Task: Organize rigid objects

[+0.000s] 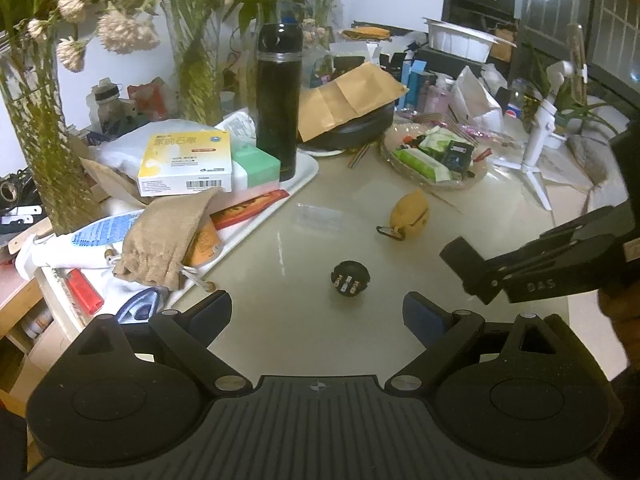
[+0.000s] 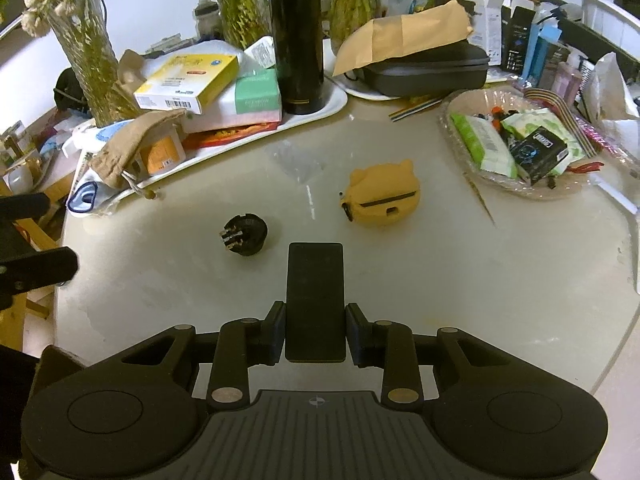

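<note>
A small round black plug part (image 1: 349, 278) lies on the pale table, just ahead of my open, empty left gripper (image 1: 317, 312); it also shows in the right wrist view (image 2: 244, 236). A yellow cat-shaped case (image 2: 382, 200) lies farther back, also seen in the left wrist view (image 1: 410, 215). My right gripper (image 2: 315, 334) is shut on a flat black rectangular block (image 2: 315, 300) and holds it above the table's near part. In the left wrist view the right gripper (image 1: 476, 272) comes in from the right.
A white tray (image 2: 320, 114) at the back left holds a black thermos (image 2: 296, 40), boxes and a tan pouch (image 2: 132, 140). A glass dish (image 2: 532, 188) of packets stands at the right. A black case (image 2: 428, 70) under a brown envelope lies behind. Vases stand along the back.
</note>
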Available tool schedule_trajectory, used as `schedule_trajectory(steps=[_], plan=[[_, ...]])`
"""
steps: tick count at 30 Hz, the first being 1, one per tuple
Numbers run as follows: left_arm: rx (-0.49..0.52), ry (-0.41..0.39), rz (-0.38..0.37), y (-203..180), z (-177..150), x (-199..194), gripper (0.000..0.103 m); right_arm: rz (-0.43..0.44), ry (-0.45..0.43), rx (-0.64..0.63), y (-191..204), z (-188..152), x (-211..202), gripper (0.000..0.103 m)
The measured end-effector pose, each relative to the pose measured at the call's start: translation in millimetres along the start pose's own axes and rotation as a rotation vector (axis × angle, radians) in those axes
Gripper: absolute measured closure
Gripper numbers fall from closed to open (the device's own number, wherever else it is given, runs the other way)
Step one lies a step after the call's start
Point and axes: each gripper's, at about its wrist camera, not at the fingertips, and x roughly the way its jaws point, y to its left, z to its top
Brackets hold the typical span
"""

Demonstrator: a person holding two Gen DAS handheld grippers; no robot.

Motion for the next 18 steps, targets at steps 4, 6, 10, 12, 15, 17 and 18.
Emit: schedule_trajectory(steps=[4, 6, 10, 12, 15, 17, 18], plan=[[0.012, 0.014, 0.002, -4, 2, 3, 0.009, 0.002, -0.01, 0.008, -3, -3, -10, 0.069], [0.014, 0.02, 0.01, -7, 3, 3, 0.009, 0.002, -0.016, 0.015, -6, -6, -16, 0.069], [0.023, 0.031, 0.031, -11, 7, 2, 0.009, -0.003, -0.023, 0.032, -11, -11, -27, 0.069], [0.025, 0.034, 0.04, -12, 11, 1, 0.009, -0.004, -0.029, 0.039, -13, -13, -33, 0.069], [0.023, 0.028, 0.039, -13, 17, -2, 0.009, -0.003, -0.04, 0.044, -16, -15, -43, 0.069], [0.024, 0.025, 0.042, -13, 20, -5, 0.009, -0.003, -0.048, 0.046, -17, -15, -51, 0.069], [0.025, 0.023, 0.043, -13, 21, -5, 0.009, -0.003, -0.051, 0.047, -18, -16, -54, 0.069]])
